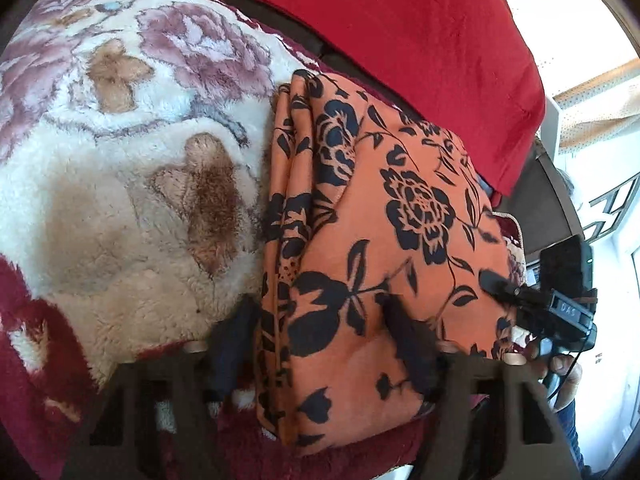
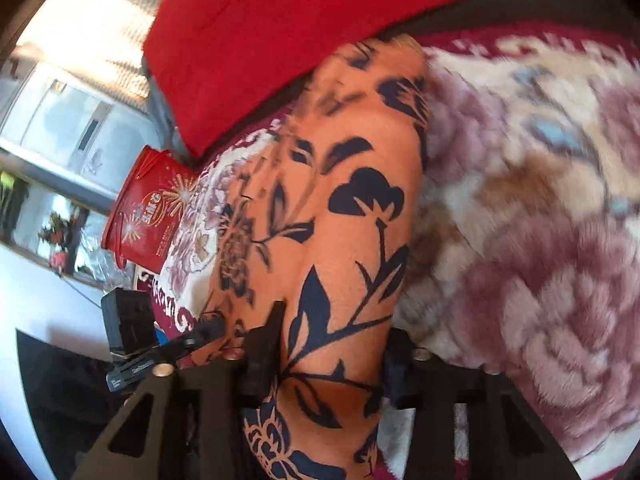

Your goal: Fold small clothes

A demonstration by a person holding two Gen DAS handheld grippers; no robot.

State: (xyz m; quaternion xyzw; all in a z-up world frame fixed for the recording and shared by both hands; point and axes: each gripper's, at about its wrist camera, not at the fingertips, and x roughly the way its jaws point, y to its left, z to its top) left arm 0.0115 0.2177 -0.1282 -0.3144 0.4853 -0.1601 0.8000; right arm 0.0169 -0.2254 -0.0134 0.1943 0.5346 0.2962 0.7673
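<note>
An orange cloth with a black flower print (image 1: 376, 240) lies folded in several layers on a plush floral blanket (image 1: 120, 160). My left gripper (image 1: 320, 320) straddles the near edge of the cloth, its two dark fingers (image 1: 412, 344) apart with the layers between them. My right gripper shows at the right edge of the left wrist view (image 1: 504, 284), touching the cloth. In the right wrist view the same cloth (image 2: 340, 220) runs up between the right gripper's (image 2: 332, 344) fingers (image 2: 264, 352), which stand wide apart around it. The left gripper (image 2: 192, 336) shows at the lower left there.
A red fabric (image 1: 400, 28) lies across the far side, also in the right wrist view (image 2: 280, 28). A red printed tub (image 2: 148, 216) stands beyond the blanket's edge. A window and white furniture lie past that edge.
</note>
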